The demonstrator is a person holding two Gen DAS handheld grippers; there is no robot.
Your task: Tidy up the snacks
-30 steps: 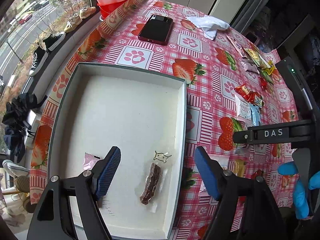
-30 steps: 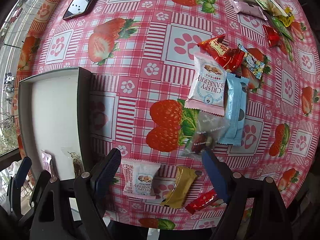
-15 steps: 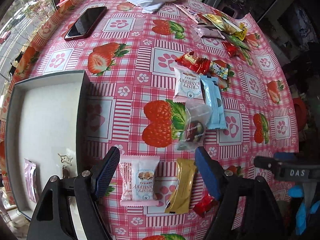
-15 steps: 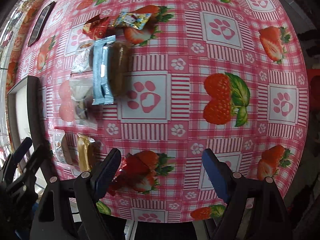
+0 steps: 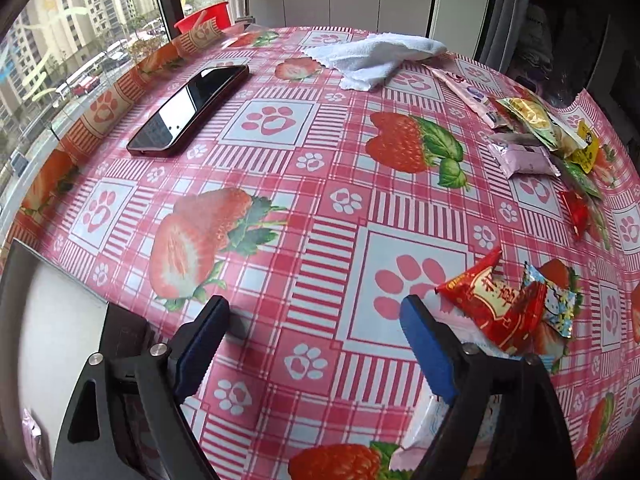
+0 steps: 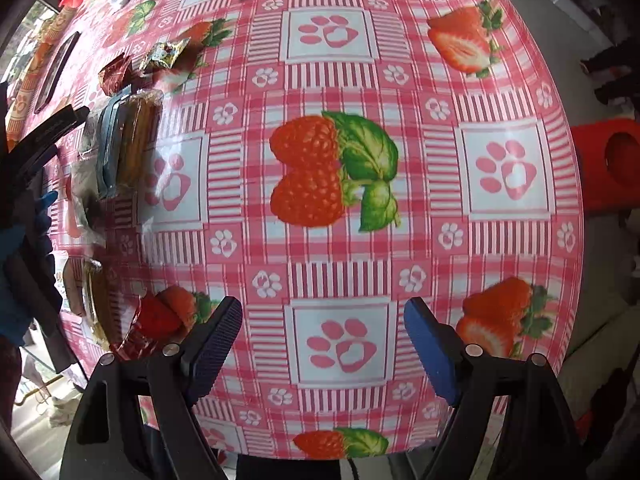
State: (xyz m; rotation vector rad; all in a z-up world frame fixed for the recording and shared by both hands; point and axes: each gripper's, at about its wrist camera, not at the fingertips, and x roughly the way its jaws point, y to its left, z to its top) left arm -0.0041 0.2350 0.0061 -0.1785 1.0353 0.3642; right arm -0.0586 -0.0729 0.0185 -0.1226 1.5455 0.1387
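Observation:
My left gripper (image 5: 312,312) hangs over the strawberry tablecloth (image 5: 320,184), its jaws opening with only bare cloth between them. Its right finger (image 5: 428,352) stands beside a red snack packet (image 5: 496,312) and over a pink-and-white packet (image 5: 424,424). The white tray (image 5: 44,332) shows at the lower left. More wrapped snacks (image 5: 532,132) lie at the far right. My right gripper (image 6: 322,312) is open over bare cloth near the table's edge. A blue packet (image 6: 108,148), a yellow packet (image 6: 140,136) and a red packet (image 6: 156,320) lie to its left.
A dark phone (image 5: 188,110) and a white cloth (image 5: 372,58) lie at the far side of the table, with a window beyond. A red stool (image 6: 608,164) stands off the table's right edge. A blue-gloved hand (image 6: 16,240) shows at the left edge of the right wrist view.
The left gripper swung from above the tray to the cloth beside the snacks, and its jaws spread wider. The right gripper slid away from the snack pile toward the table's edge.

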